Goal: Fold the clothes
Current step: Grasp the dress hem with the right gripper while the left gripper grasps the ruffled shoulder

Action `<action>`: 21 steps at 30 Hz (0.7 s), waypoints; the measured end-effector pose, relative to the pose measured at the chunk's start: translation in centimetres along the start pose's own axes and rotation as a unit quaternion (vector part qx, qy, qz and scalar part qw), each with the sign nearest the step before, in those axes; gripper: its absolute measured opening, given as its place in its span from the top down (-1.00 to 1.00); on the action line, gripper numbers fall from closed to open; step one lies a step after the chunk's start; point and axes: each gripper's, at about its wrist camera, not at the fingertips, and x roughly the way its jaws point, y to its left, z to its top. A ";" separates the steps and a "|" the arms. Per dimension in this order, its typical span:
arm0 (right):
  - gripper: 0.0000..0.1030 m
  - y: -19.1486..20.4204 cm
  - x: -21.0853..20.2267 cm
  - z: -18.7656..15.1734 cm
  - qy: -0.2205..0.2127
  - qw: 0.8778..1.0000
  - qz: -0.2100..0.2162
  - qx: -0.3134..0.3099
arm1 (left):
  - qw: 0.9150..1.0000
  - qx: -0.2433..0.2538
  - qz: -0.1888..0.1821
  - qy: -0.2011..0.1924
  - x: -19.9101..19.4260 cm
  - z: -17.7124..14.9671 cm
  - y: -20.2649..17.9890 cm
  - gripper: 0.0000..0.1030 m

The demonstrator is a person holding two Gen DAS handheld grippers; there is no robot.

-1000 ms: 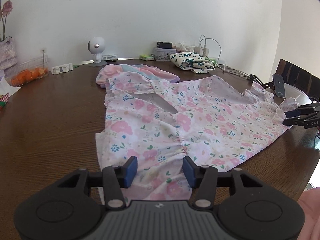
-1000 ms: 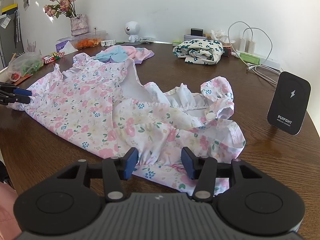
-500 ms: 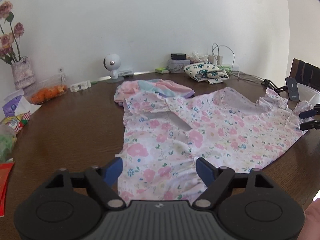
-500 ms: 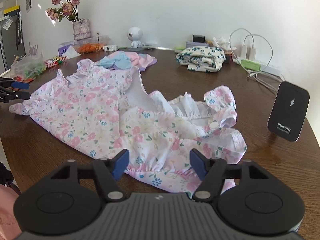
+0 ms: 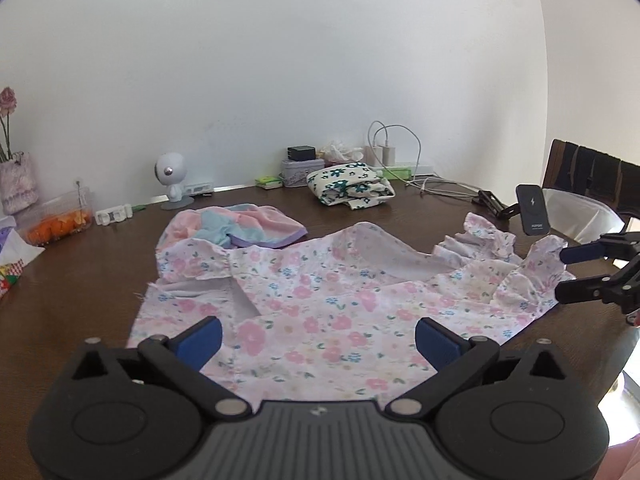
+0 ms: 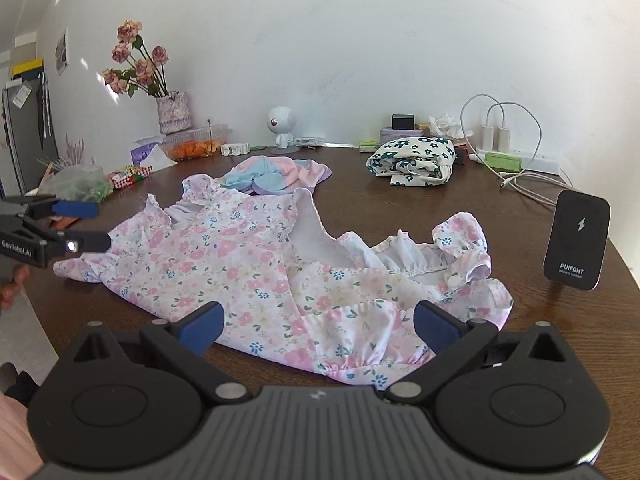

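Observation:
A pink floral dress point(image 5: 320, 304) lies spread on the brown table point(image 5: 80, 304), skirt end toward the left wrist view, ruffled sleeves and neckline toward the right wrist view point(image 6: 280, 276). My left gripper point(image 5: 318, 340) is open and empty above the skirt end. My right gripper point(image 6: 316, 326) is open and empty above the bodice end. Each gripper shows in the other's view, the right one point(image 5: 572, 274) and the left one point(image 6: 86, 226), both with jaws apart at the dress edges.
A pink and blue garment point(image 5: 240, 226) lies behind the dress. A folded green-floral cloth point(image 5: 348, 186), a black wireless charger point(image 6: 578, 240), cables point(image 6: 524, 184), a white robot figure point(image 6: 282, 124), a flower vase point(image 6: 174, 112) and snack packs point(image 6: 128, 174) stand around the table.
Both grippers have opened wide, let go of the dress and lifted back from it. The dress now lies flatter on the table.

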 end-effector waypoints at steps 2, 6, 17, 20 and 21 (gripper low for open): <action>-0.99 0.0 0.0 -0.1 -0.003 1.000 0.005 0.010 | 1.000 -0.011 -0.027 0.007 0.6 -0.5 -1.0 -1.00; -0.99 -0.2 -0.3 0.1 -0.001 1.000 0.011 0.018 | 0.999 0.011 -0.028 0.029 1.3 -0.9 -2.3 -1.00; -0.99 -5.7 -0.8 6.1 0.035 0.998 0.054 0.019 | 0.995 0.095 0.001 0.017 2.7 6.7 1.3 -1.00; -0.99 -8.5 2.2 10.0 0.107 0.994 0.033 -0.020 | 0.988 0.144 -0.012 0.048 6.2 10.8 2.6 -1.00; -0.99 -9.4 3.4 11.1 0.131 0.991 0.026 -0.031 | 0.985 0.160 -0.018 0.061 7.6 11.9 2.9 -1.00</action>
